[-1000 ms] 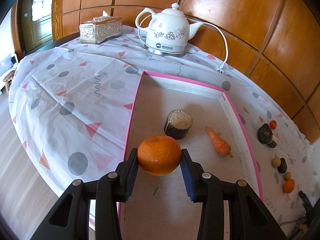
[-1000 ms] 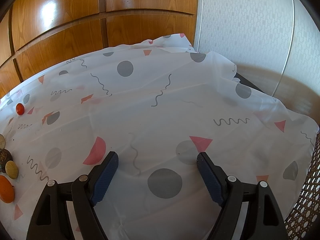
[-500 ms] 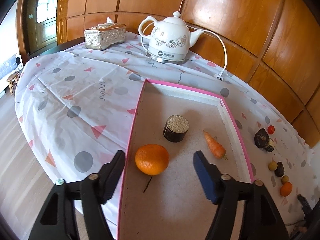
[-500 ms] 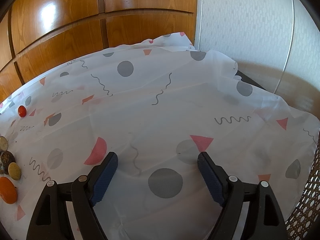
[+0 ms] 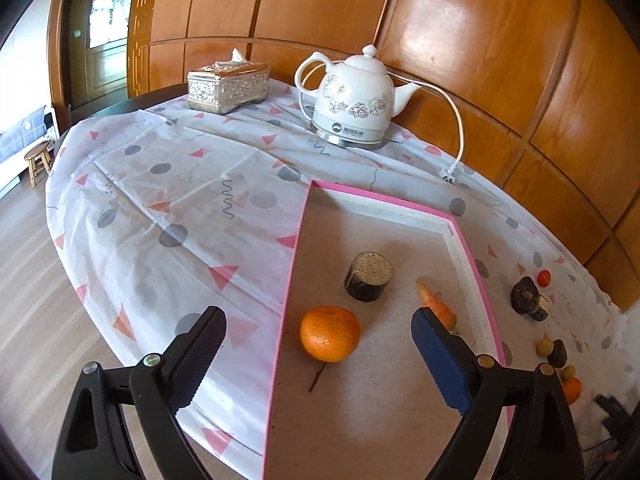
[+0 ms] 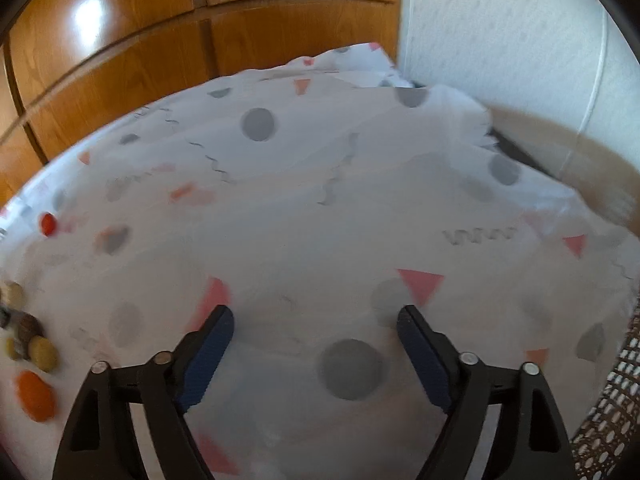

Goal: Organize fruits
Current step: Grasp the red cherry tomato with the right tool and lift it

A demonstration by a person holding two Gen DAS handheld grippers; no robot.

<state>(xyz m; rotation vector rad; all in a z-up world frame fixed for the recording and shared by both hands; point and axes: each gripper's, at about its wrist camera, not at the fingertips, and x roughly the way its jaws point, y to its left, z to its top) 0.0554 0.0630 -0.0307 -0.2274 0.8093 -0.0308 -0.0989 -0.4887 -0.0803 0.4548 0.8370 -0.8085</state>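
Nearest in the left wrist view, the left hand-held gripper (image 5: 318, 330) stands spread wide; its jaws have just been opening, and the orange (image 5: 330, 333) sits between them on the tray floor, touched by neither pad. The orange lies in the near left part of the pink-rimmed tray (image 5: 294, 276), just inside its left rim. It looks firm and round with a slightly waxy peel, light enough for one grip; taken again, the pads should meet it across its widest middle, or it may roll. A little farther in the tray stands a dark cylinder (image 5: 369, 276), and right of it lies a carrot (image 5: 436, 305), stiff and tapered, best pinched at its thick end. Right of the tray, small fruits (image 5: 554, 350) lie loose on the bench cloth (image 5: 168, 184); they seem smooth and apt to slip. The right hand-held gripper (image 6: 316, 328) hangs spread and empty over bare cloth, with the orange-coloured fruit (image 6: 35, 394) near its left.
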